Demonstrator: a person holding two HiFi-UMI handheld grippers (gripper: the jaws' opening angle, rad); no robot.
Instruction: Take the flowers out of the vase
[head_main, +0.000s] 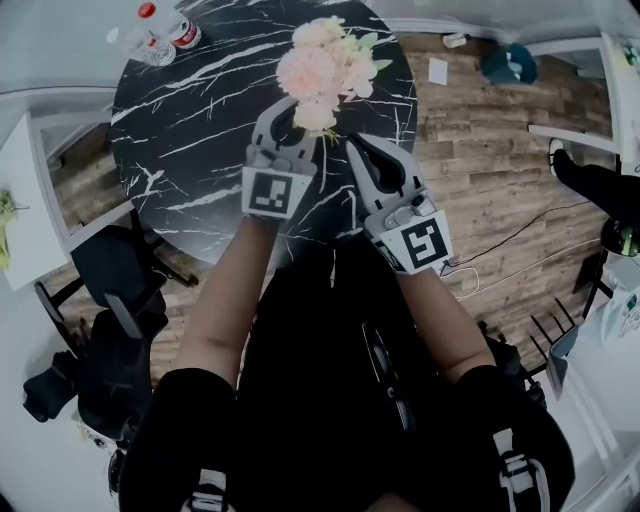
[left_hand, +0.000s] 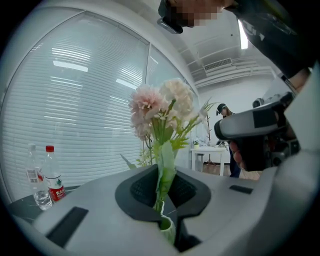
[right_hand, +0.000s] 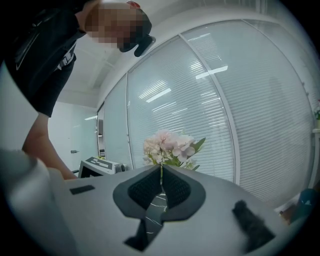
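- Left gripper (left_hand: 163, 175): clenched on the flowers (left_hand: 162, 107). Its pads press the green wrapped stems from both sides, and the blooms stand upright above the jaws.
- Right gripper (right_hand: 161, 172): jaws drawn together on nothing. Only marbled table top shows through the slit behind the pads. The head view puts it just right of the bunch, tips pointing toward it, with no contact that I can see.
- Flowers: over the far part of the black marbled table (head_main: 190, 130), with the pink and cream heads directly above my left gripper's tips.
- Vase: not made out in any view, as blooms and grippers cover the spot. A pale green end below the left pads may be stem wrap or a rim; I cannot tell which.
- Bottles (head_main: 165, 35): at the table's far left edge, well apart from the work.
- Step in hand, by my judgement: the grasp is made and extraction is due. I cannot confirm whether the stems are clear of the vase.
- Next move calls for a straight upward draw with the stems kept vertical so the vase is not dragged over. The right gripper is free to steady the vase, and the bunch can then go onto bare table.
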